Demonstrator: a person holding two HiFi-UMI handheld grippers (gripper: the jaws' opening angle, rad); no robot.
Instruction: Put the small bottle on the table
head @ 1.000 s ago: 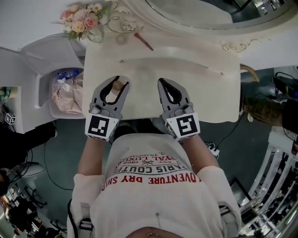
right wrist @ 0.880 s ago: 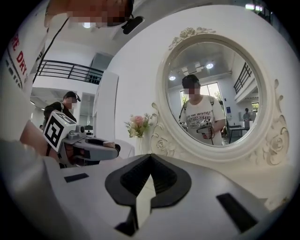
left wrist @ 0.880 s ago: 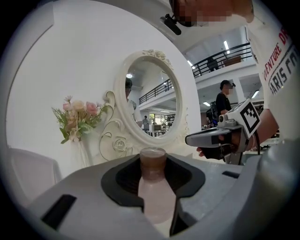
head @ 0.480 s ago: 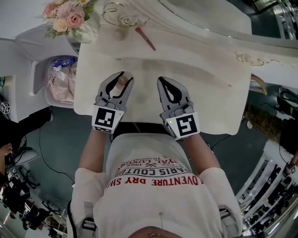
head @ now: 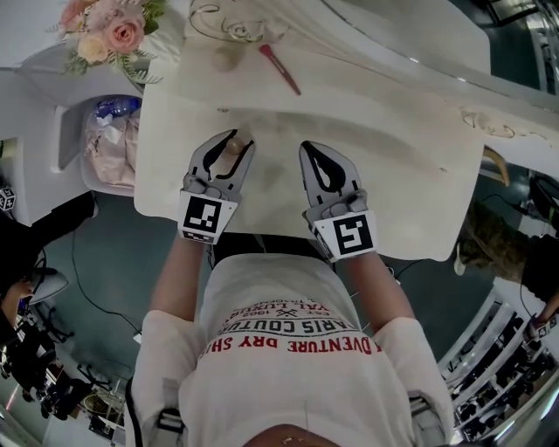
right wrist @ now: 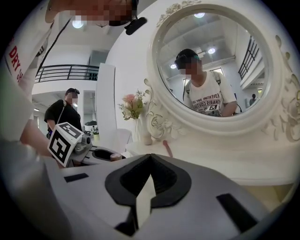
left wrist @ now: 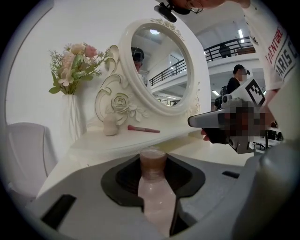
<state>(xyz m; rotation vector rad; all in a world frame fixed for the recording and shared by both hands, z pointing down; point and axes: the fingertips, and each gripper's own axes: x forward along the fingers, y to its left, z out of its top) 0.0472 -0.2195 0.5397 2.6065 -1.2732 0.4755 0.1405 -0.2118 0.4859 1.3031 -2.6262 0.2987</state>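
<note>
open table (head: 410, 175) ahead, brush (head: 279, 70) and mirror (left wrist: 161, 65) beyond.

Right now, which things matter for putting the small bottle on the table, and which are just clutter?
In the job: small bottle, gripped in the left gripper; table.

Lying about: red brush, cream jar, flowers, mirror; right gripper, shut and empty.
</note>
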